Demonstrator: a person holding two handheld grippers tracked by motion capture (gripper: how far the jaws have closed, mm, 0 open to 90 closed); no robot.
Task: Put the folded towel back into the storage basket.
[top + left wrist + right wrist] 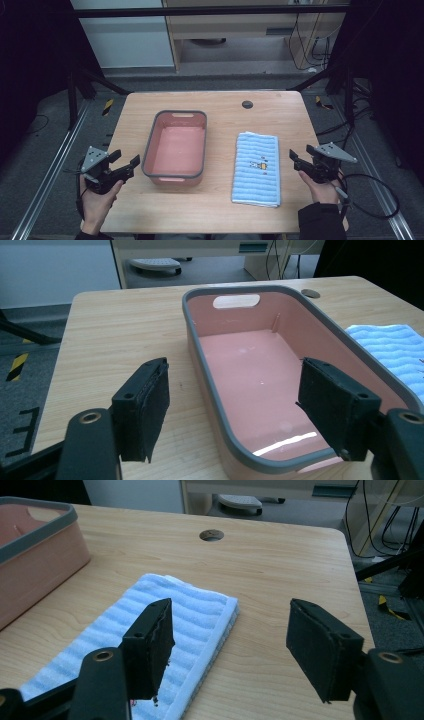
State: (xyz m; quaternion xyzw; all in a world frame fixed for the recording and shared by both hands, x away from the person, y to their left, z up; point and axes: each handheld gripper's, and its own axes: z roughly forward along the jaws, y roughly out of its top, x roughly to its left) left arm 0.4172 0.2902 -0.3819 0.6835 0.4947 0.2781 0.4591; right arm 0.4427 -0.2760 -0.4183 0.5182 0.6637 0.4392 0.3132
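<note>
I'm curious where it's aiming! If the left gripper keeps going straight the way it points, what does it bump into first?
Probably the pink tub: the open left gripper points at its near left corner, with the rim between its jaws. Depth is hard to judge.

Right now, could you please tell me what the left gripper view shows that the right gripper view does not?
Left gripper view: the pink plastic bin's bare inside floor and the slot handle in its far wall, between the open left gripper. Right gripper view: the folded blue striped towel's edge between the open right gripper. Both: bin, towel, the light wooden table and its round cable hole.
</note>
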